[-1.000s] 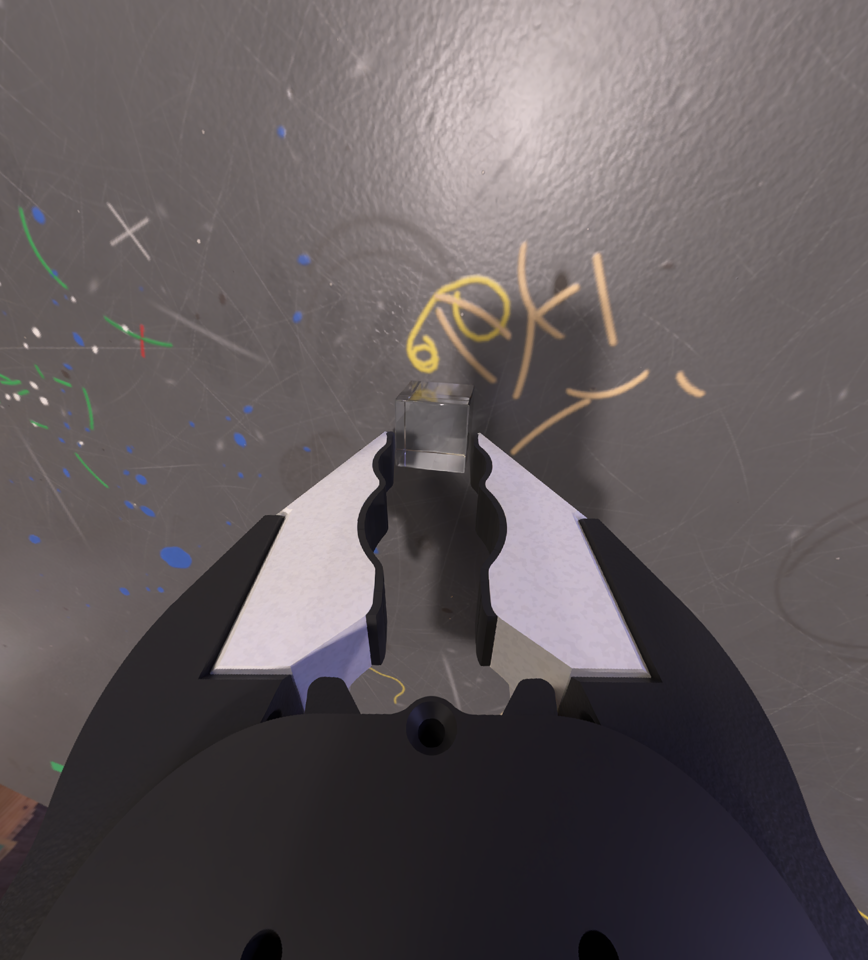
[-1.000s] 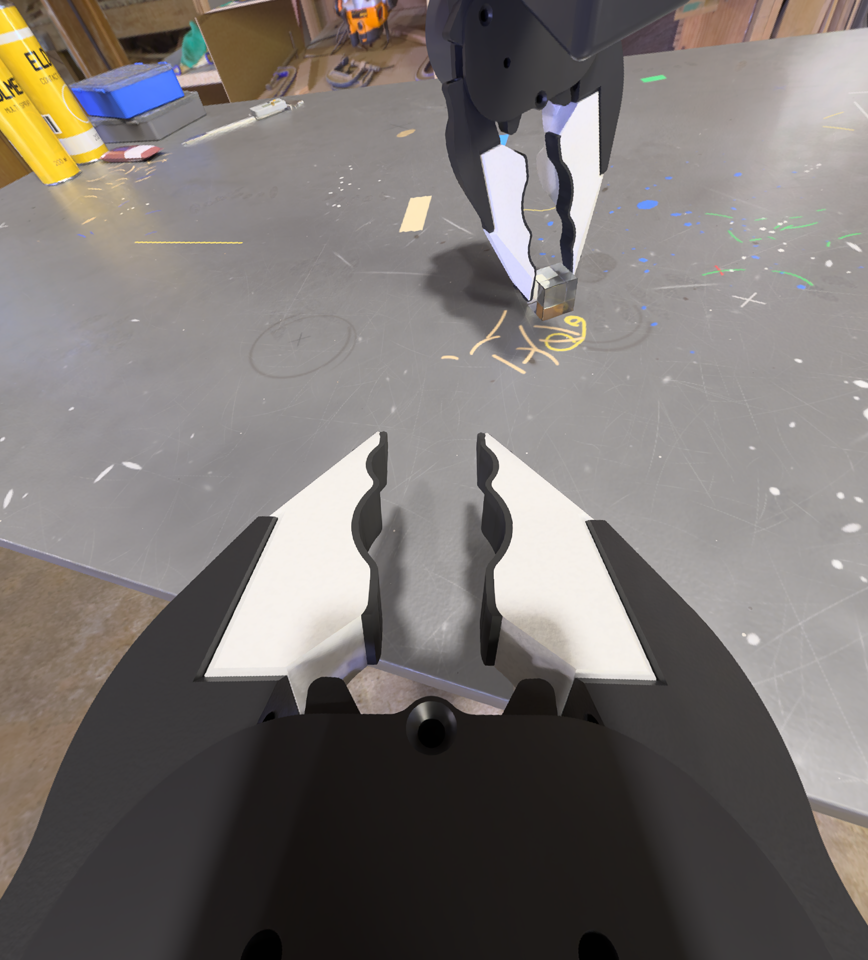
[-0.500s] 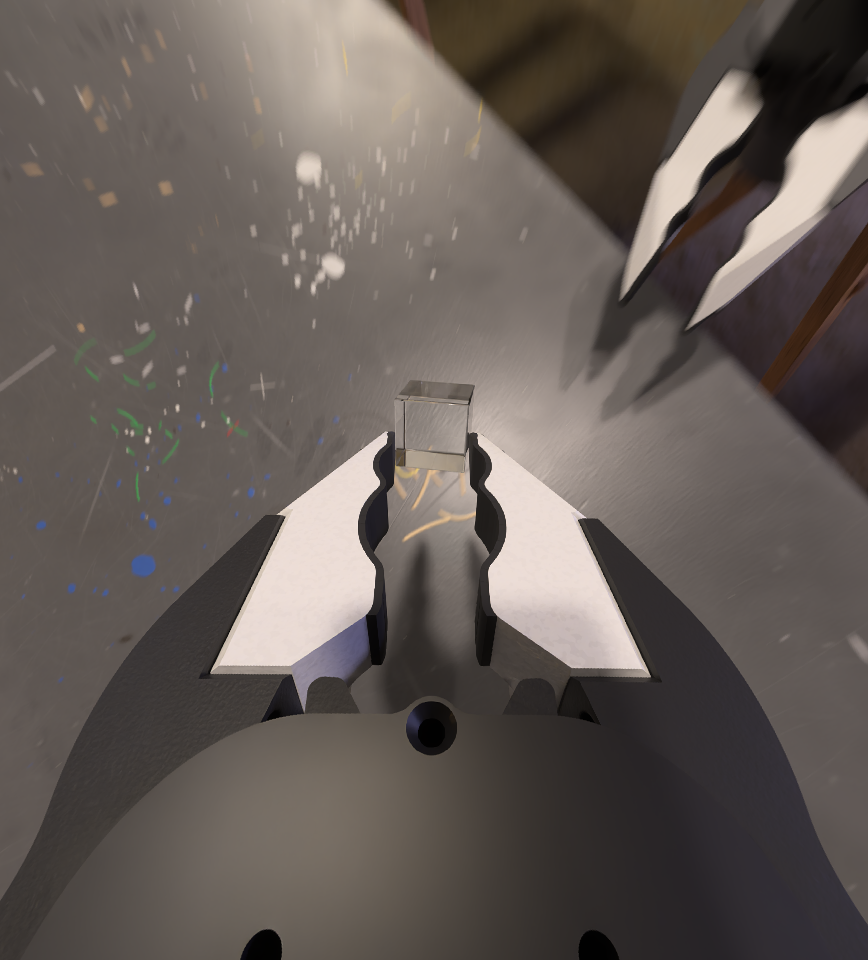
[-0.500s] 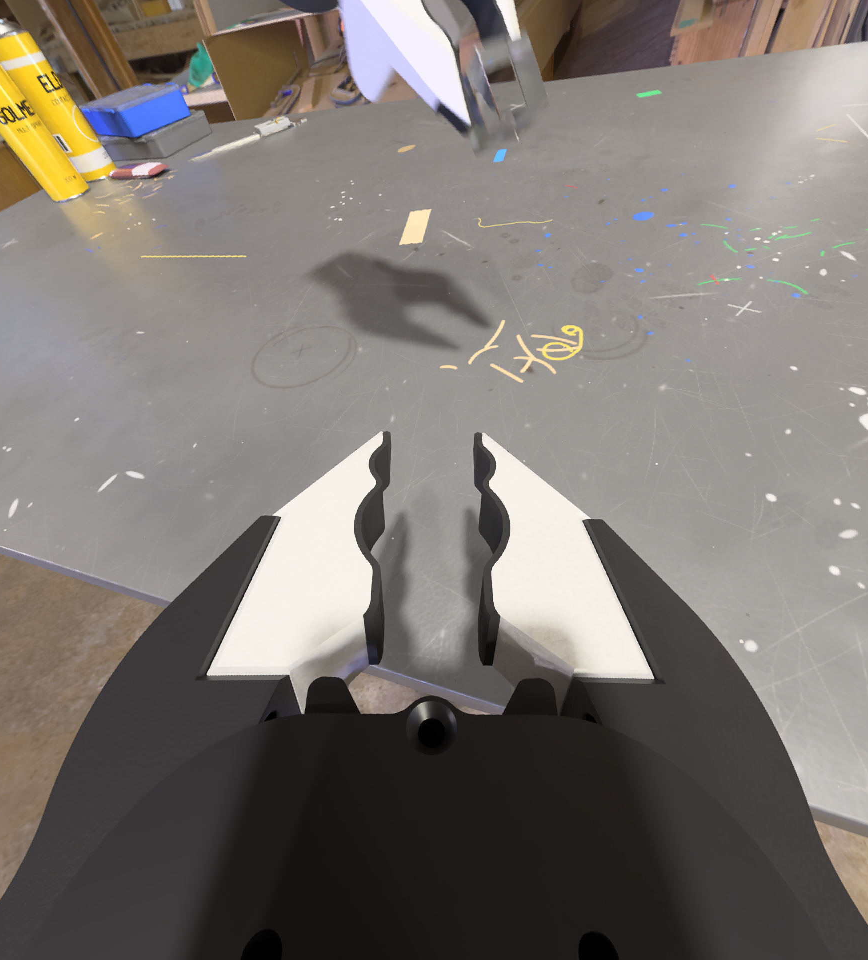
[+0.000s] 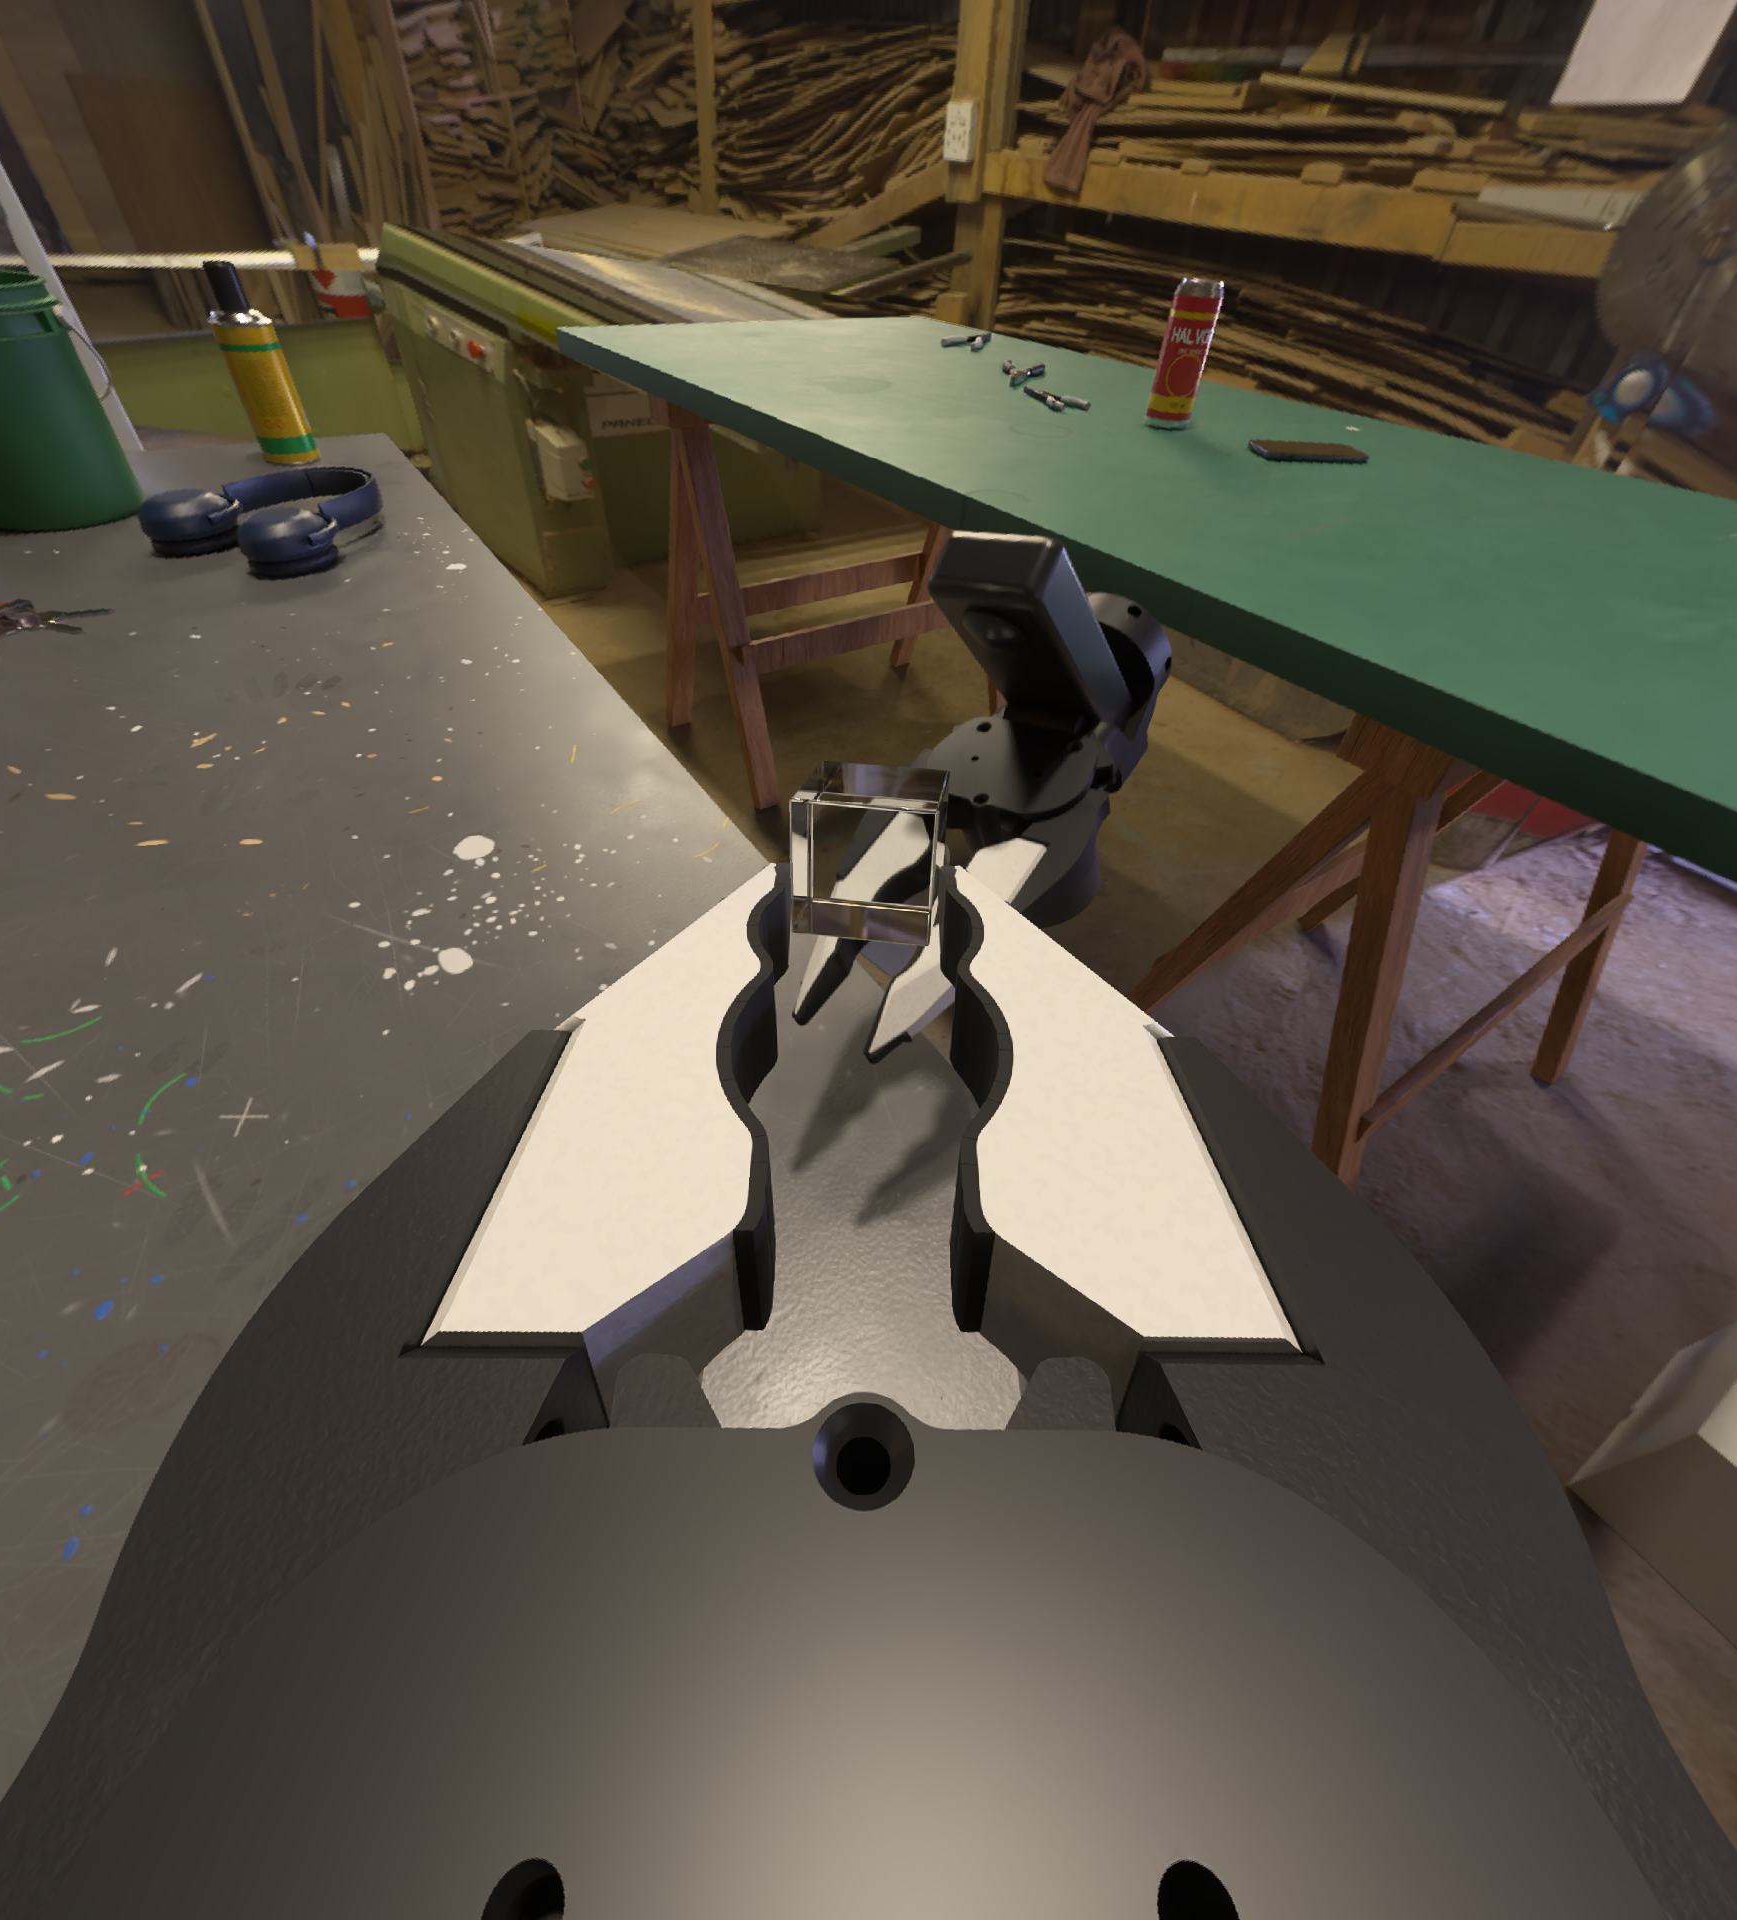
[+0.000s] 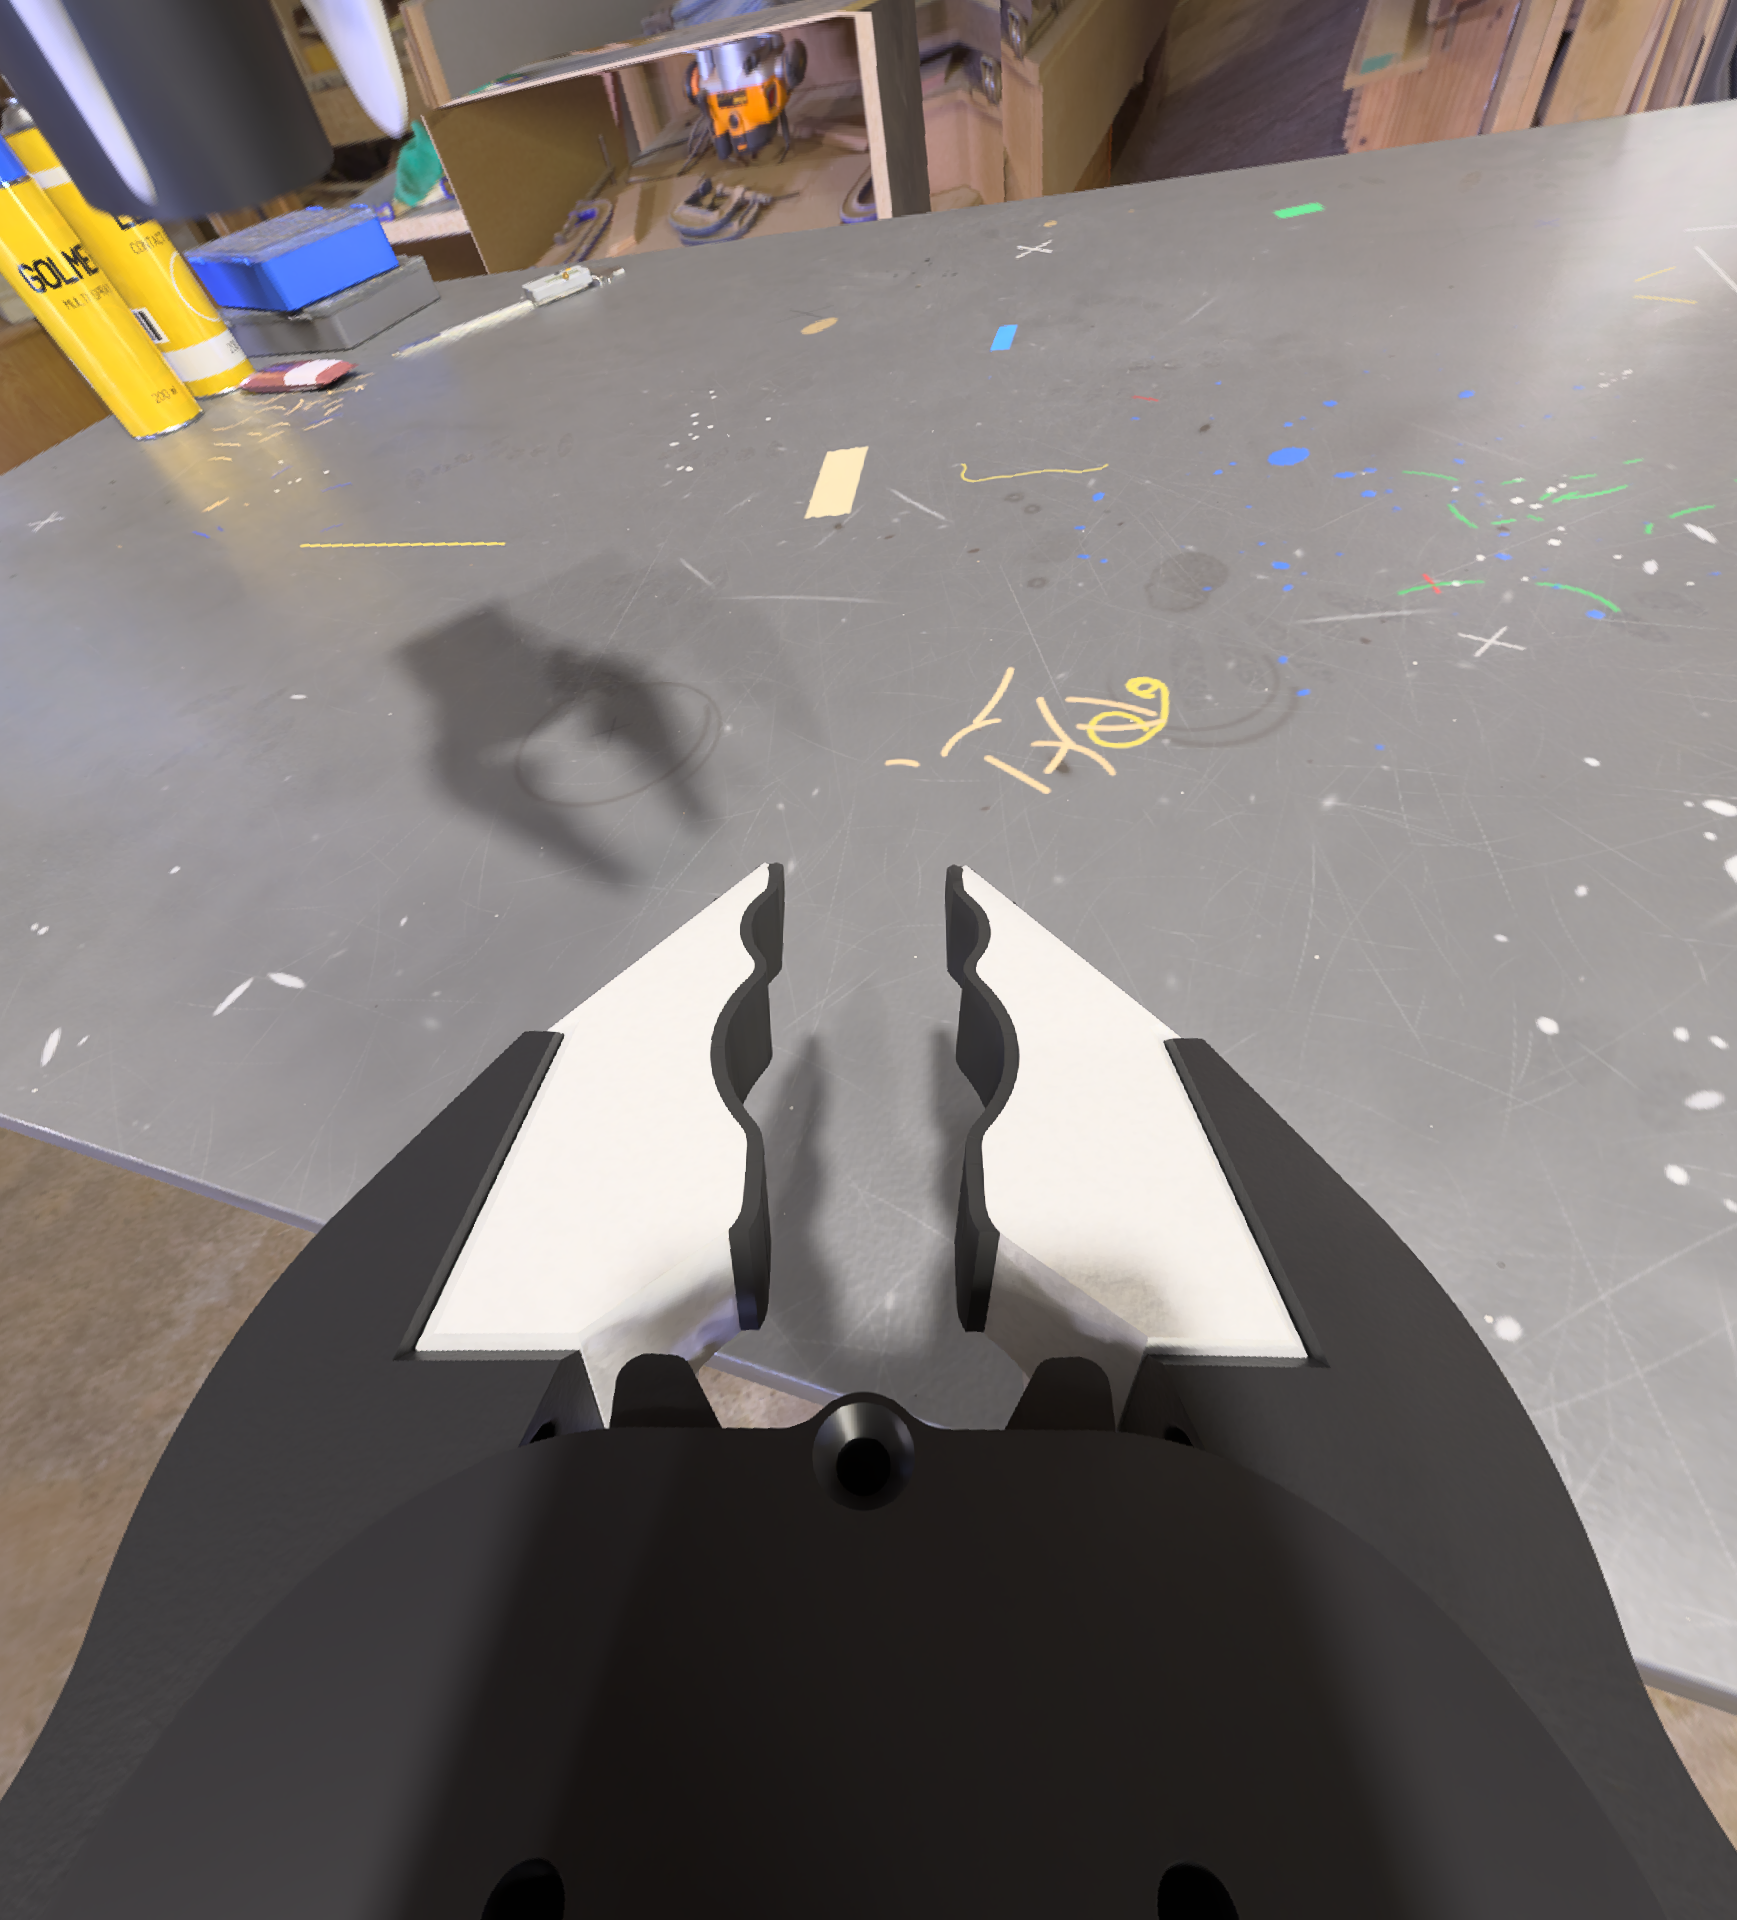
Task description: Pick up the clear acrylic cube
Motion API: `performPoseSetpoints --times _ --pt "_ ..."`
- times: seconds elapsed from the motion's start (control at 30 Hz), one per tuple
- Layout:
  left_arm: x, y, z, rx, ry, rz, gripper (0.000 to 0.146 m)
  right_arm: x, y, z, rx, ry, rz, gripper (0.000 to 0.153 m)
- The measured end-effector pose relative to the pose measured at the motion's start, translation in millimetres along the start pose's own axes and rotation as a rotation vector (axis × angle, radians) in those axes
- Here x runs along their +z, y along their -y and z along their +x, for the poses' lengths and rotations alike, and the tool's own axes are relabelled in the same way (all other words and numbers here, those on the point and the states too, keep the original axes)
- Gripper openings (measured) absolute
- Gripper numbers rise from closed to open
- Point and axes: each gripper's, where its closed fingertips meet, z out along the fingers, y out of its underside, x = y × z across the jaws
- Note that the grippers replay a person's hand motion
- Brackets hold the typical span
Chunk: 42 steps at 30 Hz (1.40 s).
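Observation:
The clear acrylic cube (image 5: 866, 864) is clamped between the tips of my left gripper (image 5: 864, 904), which holds it well above the grey table (image 5: 220, 883). The left gripper looks level across the table's edge. My right gripper (image 6: 864, 883) is open and empty, low over the near edge of the grey table (image 6: 947, 623). It also shows in the left wrist view (image 5: 848, 1023), beyond the cube, with its fingers apart. A part of the left gripper shows at the top left of the right wrist view (image 6: 168, 104), and its shadow (image 6: 552, 717) lies on the table.
On the grey table stand a green bucket (image 5: 2, 405), blue earmuffs (image 5: 261, 514), keys (image 5: 22, 620) and yellow spray cans (image 6: 64, 281), with a blue box (image 6: 292, 260). A green bench on trestles (image 5: 1363, 540) stands across the aisle with a red can (image 5: 1184, 353).
My left gripper has lifted the cube off the table and tilted up from looking down to looking level. The right gripper has stayed almost still.

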Motion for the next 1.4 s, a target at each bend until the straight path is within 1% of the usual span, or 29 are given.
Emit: performPoseSetpoints --times 0.07,0.2,0.27,0.37,0.57,1.4 --pt "0.0 -8.3 3.1 0.002 0.021 0.009 0.028 0.9 0.8 -0.5 0.001 0.0 0.0 0.031" --pt "-6.1 -15.7 4.4 -0.042 0.078 0.079 0.028 2.3 -0.3 -2.0 0.008 0.0 -0.003 0.03" --pt "-5.2 -19.7 7.8 -0.061 0.081 0.094 0.028 2.8 -0.1 -2.8 0.011 0.001 0.001 0.03" --pt "1.3 -28.3 16.3 -0.051 0.078 0.089 0.028 3.3 -0.1 -3.2 0.011 -0.001 -0.002 0.03" --pt "4.2 -39.3 13.8 -0.067 0.117 0.096 0.028 3.3 -0.3 -3.6 0.014 -0.006 -0.002 0.03" --pt "3.8 -49.2 14.1 -0.118 0.069 0.108 0.028 4.9 0.8 -4.1 0.013 0.005 0.005 0.03"
